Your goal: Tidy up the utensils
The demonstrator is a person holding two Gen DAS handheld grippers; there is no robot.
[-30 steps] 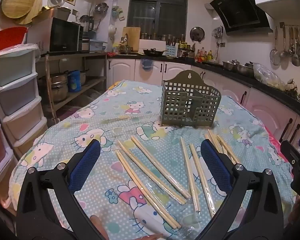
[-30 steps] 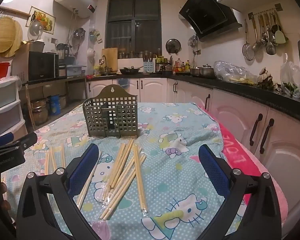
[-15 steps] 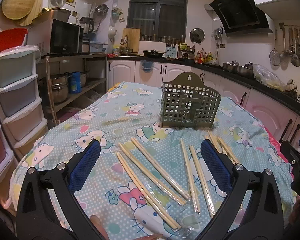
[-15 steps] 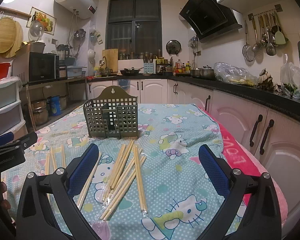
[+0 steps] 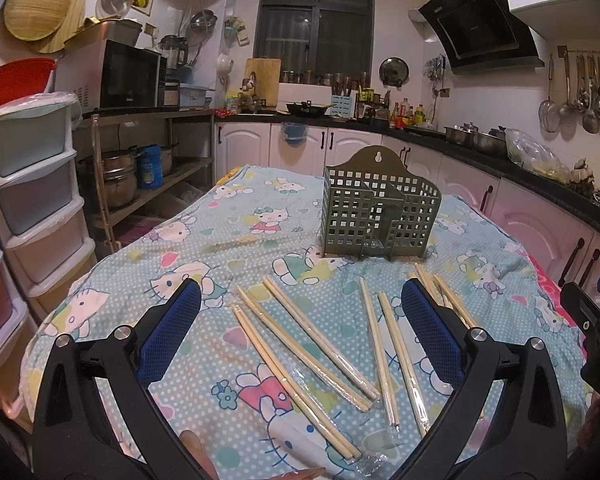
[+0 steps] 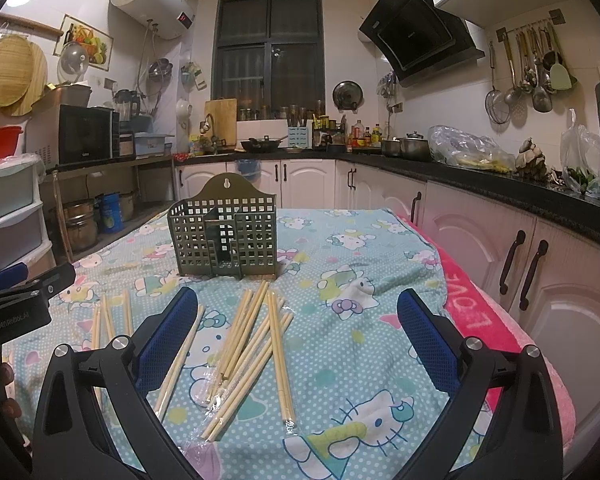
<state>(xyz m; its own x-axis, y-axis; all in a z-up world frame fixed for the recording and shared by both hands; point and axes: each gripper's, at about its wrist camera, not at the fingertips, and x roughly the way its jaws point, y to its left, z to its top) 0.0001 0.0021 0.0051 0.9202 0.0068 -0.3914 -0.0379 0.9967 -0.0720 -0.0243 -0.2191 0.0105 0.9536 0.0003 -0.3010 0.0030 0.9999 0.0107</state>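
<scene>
Kitchen cabinets ring a cloth-covered counter [image 5: 228,216]. Left wrist view: the left gripper [image 5: 300,320] hovers, fingers wide and empty, over wrapped chopsticks [image 5: 300,332] lying before the green holder [image 5: 376,216]. Right wrist view: the right gripper [image 6: 296,320], equally wide and empty, faces a crossed pile [image 6: 256,332]; best pinch one outlying pair mid-length.

Both wrist views low over table — shared holder [image 5: 376,208] ahead.
</scene>
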